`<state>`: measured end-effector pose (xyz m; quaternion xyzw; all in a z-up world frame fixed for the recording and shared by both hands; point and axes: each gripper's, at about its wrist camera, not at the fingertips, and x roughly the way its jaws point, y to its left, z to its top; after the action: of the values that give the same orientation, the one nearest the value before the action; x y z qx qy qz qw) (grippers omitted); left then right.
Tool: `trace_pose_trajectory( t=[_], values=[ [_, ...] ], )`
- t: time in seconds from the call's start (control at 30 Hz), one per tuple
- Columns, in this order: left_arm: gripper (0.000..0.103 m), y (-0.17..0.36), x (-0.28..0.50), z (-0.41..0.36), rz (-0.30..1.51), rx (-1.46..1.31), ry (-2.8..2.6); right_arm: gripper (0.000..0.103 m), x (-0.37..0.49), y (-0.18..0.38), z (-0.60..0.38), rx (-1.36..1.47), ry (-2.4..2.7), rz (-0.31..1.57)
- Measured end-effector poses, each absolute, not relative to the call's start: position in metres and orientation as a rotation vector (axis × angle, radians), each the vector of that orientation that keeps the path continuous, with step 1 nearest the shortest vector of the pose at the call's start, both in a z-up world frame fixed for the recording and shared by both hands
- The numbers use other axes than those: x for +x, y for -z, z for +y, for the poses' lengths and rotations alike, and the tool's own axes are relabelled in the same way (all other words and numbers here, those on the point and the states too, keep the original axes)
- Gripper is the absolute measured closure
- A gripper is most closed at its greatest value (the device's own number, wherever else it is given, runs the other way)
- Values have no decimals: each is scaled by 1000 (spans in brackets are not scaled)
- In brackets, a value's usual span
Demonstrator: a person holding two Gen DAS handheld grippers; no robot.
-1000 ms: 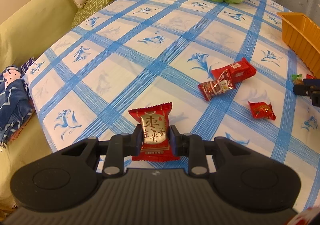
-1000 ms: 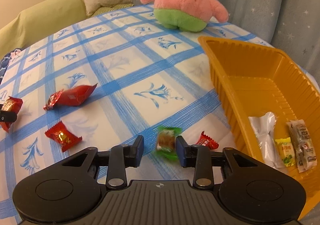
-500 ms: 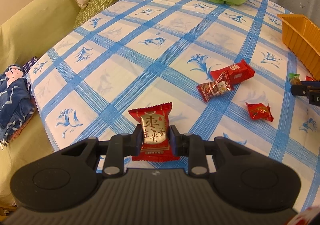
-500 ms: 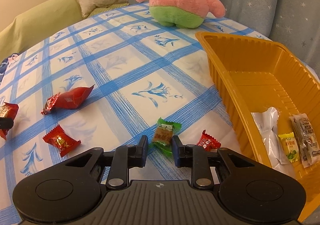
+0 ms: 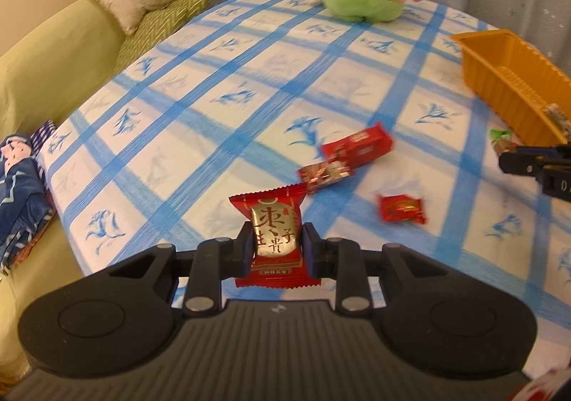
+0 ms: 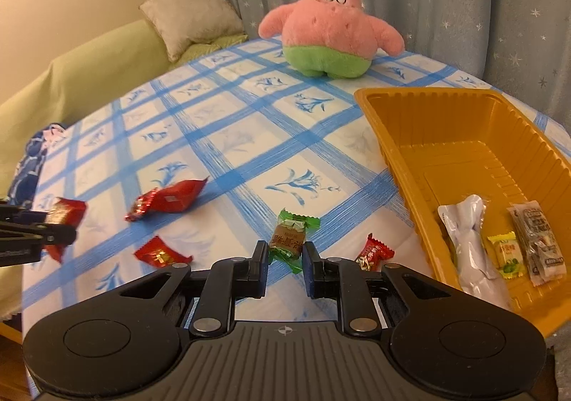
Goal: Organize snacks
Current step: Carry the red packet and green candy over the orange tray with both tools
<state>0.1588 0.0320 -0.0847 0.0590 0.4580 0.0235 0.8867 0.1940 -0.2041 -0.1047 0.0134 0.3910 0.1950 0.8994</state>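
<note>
My left gripper [image 5: 276,247] is shut on a red snack packet with a gold label [image 5: 274,219], held upright above the blue-checked tablecloth. My right gripper [image 6: 285,258] has a green-wrapped candy [image 6: 291,237] between its pads, its jaws closing tight on it just off the cloth. The orange tray [image 6: 392,151] stands to the right of that gripper and holds a white packet [image 6: 471,244], a yellow-green one [image 6: 506,253] and brown ones [image 6: 535,233]. In the left wrist view the right gripper [image 5: 514,160] shows at the right edge, beside the tray [image 5: 499,80].
Loose on the cloth lie a long red pack [image 5: 357,147], a shiny red wrapper [image 5: 326,176], a small red candy [image 5: 401,208] and another red candy [image 6: 374,253] beside the tray. A pink plush star [image 6: 328,30] sits at the far side. A sofa with cushions [image 5: 142,5] runs along the left.
The right jaws narrowed onto the green candy and lifted it off the cloth. Both grippers rose a little; the left one carried its red packet along.
</note>
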Motion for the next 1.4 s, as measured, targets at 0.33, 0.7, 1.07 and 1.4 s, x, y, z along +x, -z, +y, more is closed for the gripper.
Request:
trace_pose_trajectory(
  t=[0.33,0.7,1.07,1.4],
  values=[
    [77,54,151,-29,917,102,62,83,159,77,-244,82,-424,770],
    [77,28,145,-134,866,118,243,83,137,55,-323,128,-345,734],
    [77,23,173,-223,831,135,306,83,153,49,-400,144,-282,695],
    [77,29,223,-259,814,148,265,83,198,53,-427,146,-312,685]
  ],
)
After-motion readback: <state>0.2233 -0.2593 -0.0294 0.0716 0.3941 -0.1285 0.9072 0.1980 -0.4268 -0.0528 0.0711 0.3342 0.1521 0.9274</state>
